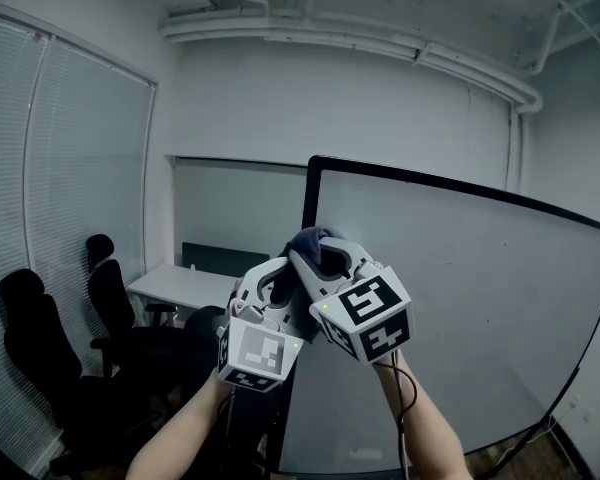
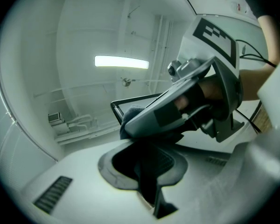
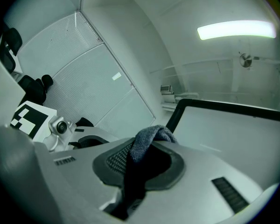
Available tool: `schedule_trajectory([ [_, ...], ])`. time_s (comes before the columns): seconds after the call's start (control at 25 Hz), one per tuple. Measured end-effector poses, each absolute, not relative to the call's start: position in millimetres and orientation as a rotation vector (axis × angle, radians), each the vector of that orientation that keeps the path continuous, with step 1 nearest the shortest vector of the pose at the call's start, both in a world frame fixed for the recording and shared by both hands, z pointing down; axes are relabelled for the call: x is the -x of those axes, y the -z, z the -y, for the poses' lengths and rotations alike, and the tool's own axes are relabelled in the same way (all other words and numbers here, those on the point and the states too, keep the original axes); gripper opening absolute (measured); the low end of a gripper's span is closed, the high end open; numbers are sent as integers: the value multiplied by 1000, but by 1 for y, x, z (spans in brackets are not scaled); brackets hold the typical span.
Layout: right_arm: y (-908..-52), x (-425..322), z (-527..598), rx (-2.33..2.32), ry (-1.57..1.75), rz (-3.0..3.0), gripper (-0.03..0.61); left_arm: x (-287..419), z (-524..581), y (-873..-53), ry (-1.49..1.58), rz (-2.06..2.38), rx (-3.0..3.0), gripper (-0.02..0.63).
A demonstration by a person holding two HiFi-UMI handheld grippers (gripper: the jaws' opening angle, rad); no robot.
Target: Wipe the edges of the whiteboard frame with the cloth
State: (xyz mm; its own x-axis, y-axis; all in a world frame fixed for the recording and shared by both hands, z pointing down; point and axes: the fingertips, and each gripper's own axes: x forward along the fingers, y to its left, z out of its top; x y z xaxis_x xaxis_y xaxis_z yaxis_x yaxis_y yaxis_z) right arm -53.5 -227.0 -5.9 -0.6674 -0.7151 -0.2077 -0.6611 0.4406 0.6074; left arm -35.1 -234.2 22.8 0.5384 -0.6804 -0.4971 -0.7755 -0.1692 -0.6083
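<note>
While the right claw point(image 3: 144, 158) and the left claw point(image 2: 147, 161) both look clamped on the cloth point(image 3: 151, 136) right by the top-left corner of the whiteboard frame point(image 1: 430, 179), I'd guess the edge-wiping is barely started tbh.

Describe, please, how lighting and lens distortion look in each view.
Head view: dim and even, the whiteboard frame bowed by the lens. Left gripper view: ceiling light glares, its own jaws in deep shadow. Right gripper view: cloth sharp, corners vignetted.
</note>
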Motion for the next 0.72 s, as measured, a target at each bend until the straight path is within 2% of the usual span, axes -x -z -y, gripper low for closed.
schedule_trajectory([
  [0.72,65,53,226,-1277,1106,2569,58,35,234,36,-177,-1176,1861,43],
])
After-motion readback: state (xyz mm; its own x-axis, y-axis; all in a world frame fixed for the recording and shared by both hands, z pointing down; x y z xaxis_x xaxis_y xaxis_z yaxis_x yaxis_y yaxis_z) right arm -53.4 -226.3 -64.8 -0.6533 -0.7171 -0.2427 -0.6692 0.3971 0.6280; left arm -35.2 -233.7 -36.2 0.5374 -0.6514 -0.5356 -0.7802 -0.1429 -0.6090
